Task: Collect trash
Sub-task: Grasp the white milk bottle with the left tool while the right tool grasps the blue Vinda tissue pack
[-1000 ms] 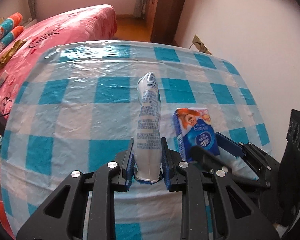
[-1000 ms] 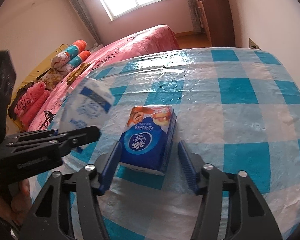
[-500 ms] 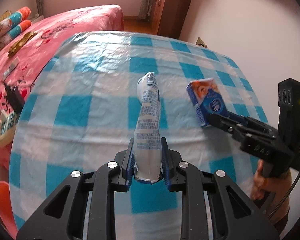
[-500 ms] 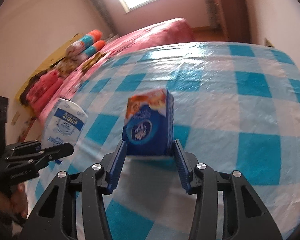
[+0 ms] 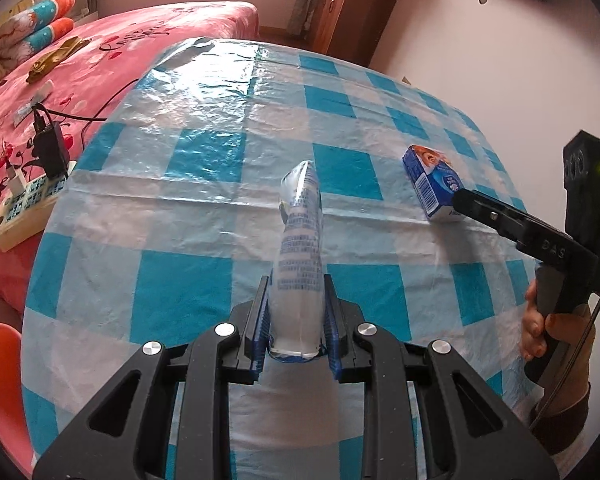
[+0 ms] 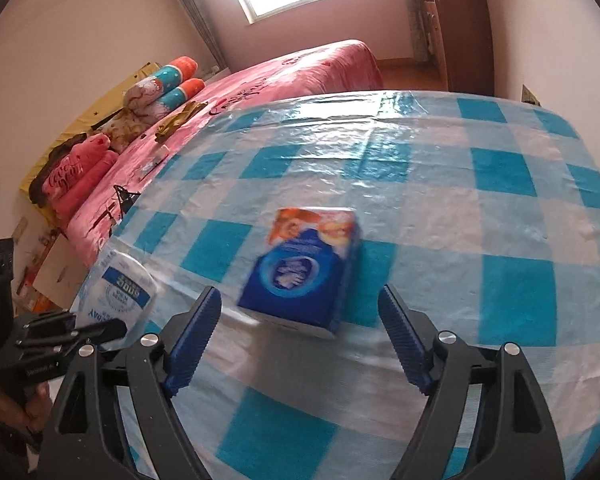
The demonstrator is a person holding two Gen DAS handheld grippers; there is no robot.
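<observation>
My left gripper (image 5: pixel 296 324) is shut on a white and blue plastic wrapper (image 5: pixel 300 248) and holds it above the checked tablecloth (image 5: pixel 204 152). The wrapper also shows in the right wrist view (image 6: pixel 118 294), at the left. My right gripper (image 6: pixel 300 340) is open, its fingers spread wide on both sides of a blue tissue pack (image 6: pixel 304 268). The pack is blurred and sits apart from both fingers. In the left wrist view the pack (image 5: pixel 432 184) is at the right, at the tip of the right gripper.
A pink bed (image 6: pixel 260 80) with rolled blankets (image 6: pixel 160 88) lies beyond the table. A charger and cable (image 5: pixel 48 144) lie on the bed's edge. A wooden cabinet (image 5: pixel 348 4) stands at the back wall. An orange seat (image 5: pixel 0 352) is at the table's left.
My right gripper held the tissue pack lifted half a second ago; now its jaws have opened wide and the pack is free between them. The left gripper has pulled back with the wrapper.
</observation>
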